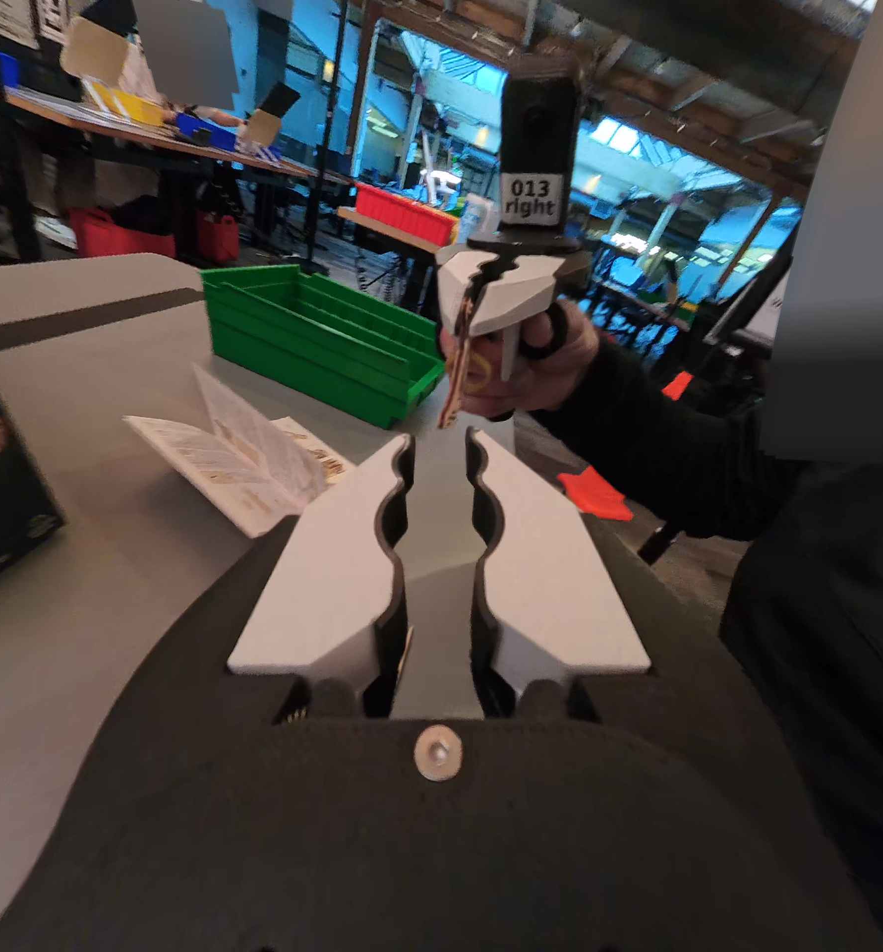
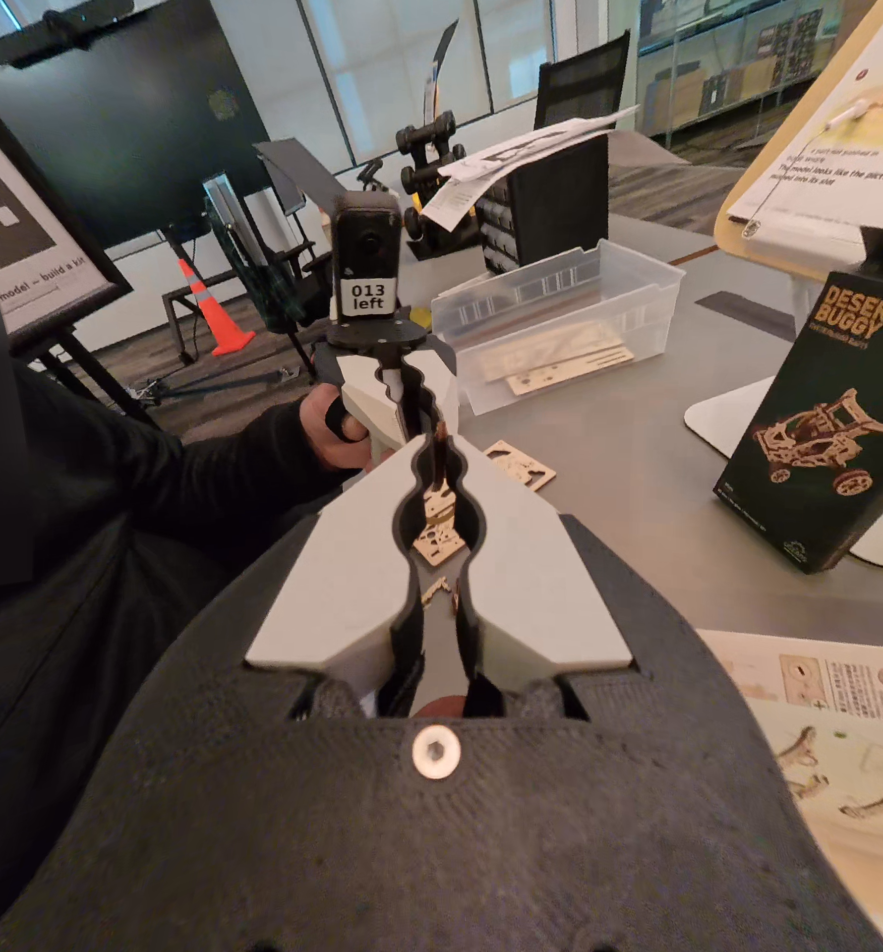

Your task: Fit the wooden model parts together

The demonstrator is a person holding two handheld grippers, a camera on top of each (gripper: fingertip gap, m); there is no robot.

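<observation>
— Left wrist view first: what containers did you have on the table?

— You had a green bin (image 1: 320,340) standing past your left gripper (image 1: 440,443), well behind the open instruction booklet (image 1: 238,463). Its dividers showed, but whatever lay in its compartments was hidden from that angle.

— And the other view?

— A clear plastic bin (image 2: 557,314) sat on the grey table (image 2: 660,463) beyond your grippers. Flat wooden sheets (image 2: 568,366) lay in its bottom, pale and laser-cut. One more wooden sheet (image 2: 524,466) lay outside it on the table, just beside your right gripper (image 2: 436,445). A dark model box (image 2: 820,427) stood upright to the right.

— How were my jaws?

— Your left gripper's fingers stood spread with only table between them. Your right gripper's fingers were pressed onto a thin wooden part (image 1: 454,371), which hung edge-on below them, its lower tip just above the left fingertips.

— Were the two touching?

— You held them near each other; I could not tell any contact.
</observation>
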